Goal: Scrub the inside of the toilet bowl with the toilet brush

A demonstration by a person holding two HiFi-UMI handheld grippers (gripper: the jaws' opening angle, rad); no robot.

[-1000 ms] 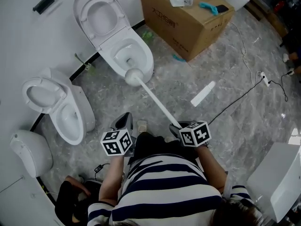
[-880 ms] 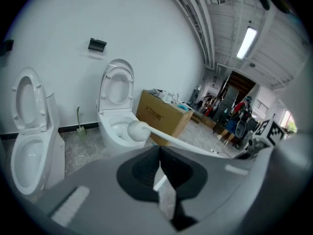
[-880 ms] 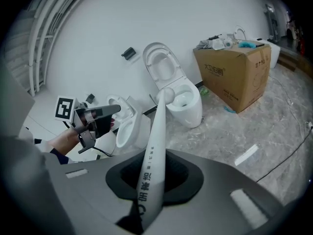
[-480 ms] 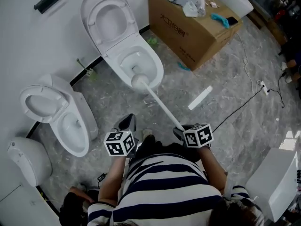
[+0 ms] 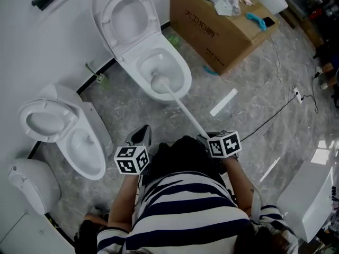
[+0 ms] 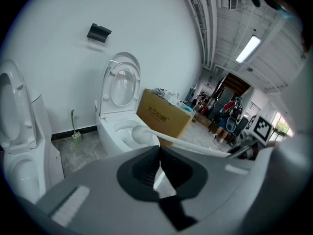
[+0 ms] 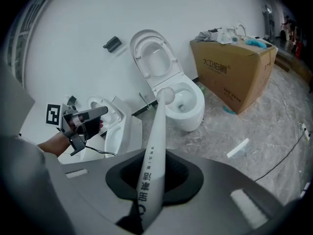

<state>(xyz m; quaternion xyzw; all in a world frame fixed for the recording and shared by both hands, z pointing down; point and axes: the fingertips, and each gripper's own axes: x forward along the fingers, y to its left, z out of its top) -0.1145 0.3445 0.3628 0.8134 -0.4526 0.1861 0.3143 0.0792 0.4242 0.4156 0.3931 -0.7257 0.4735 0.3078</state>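
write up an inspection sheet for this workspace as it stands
surface: grey marbled tile floor, nothing wet seen.
job's things: white long-handled toilet brush, head down in the bowl of the white open-lidded toilet.
clutter: brown cardboard box with loose items on top; white flat strip on the floor.
grippers: right gripper fingers shut on the brush handle; left gripper fingers together, holding nothing.
cables: black cable across the floor to a white power strip.
surroundings: second white toilet at left; white wall.

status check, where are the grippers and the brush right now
Right hand-held gripper shut on toilet brush handle. Left hand-held gripper shut, empty. Brush head at near rim of toilet bowl. Cardboard box beside it, not blocking.
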